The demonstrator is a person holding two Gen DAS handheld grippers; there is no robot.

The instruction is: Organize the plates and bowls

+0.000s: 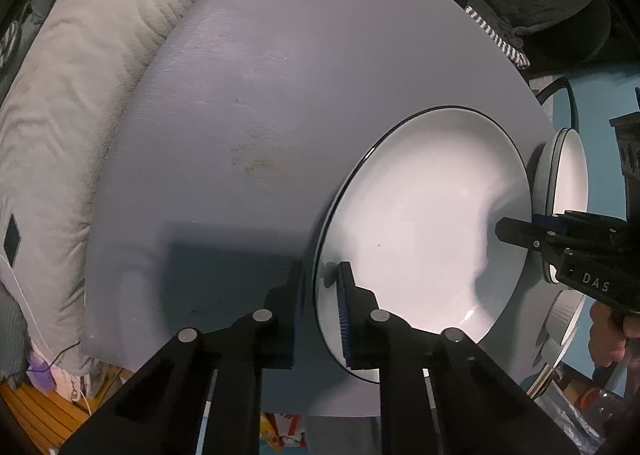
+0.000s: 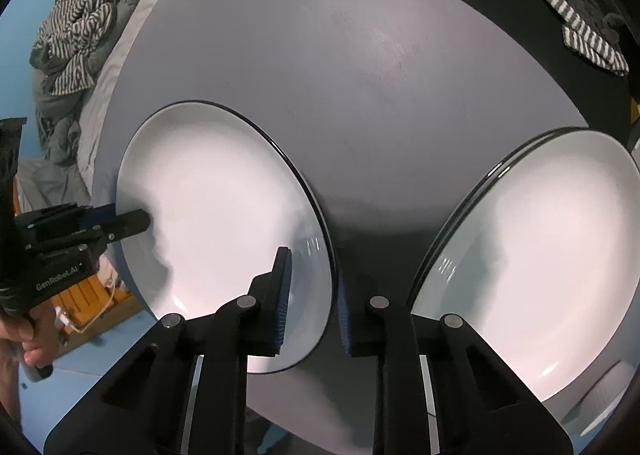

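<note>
Left gripper (image 1: 320,295): steeply down-pointed, jaws closed onto the left rim of the white plate (image 1: 424,223); one blue ribbed pad inside the dish, the other outside below the rim.

Right gripper (image 2: 312,295): likewise steeply down-pointed, jaws clamped on the opposite rim of the same plate (image 2: 224,215), pads either side of the edge. A hand (image 2: 24,331) grips the left tool's handle at lower left of the right wrist view.

White plate: round, shallow, glossy glazed ceramic, thin dark rim line; lies on the table (image 1: 240,115), lower right of the left wrist view, lower left of the right wrist view.

Table: round, matt grey-lilac top, faint brownish stain near the middle.

Stacked plates (image 2: 540,255): same white glaze and dark rims, at least two nested; full at right of the right wrist view, only a sliver at the right edge of the left.

Quilted cream bedding (image 1: 72,95): left wrist view only, upper left.

Striped cloth (image 2: 76,39): crumpled, upper left of the right wrist view.
</note>
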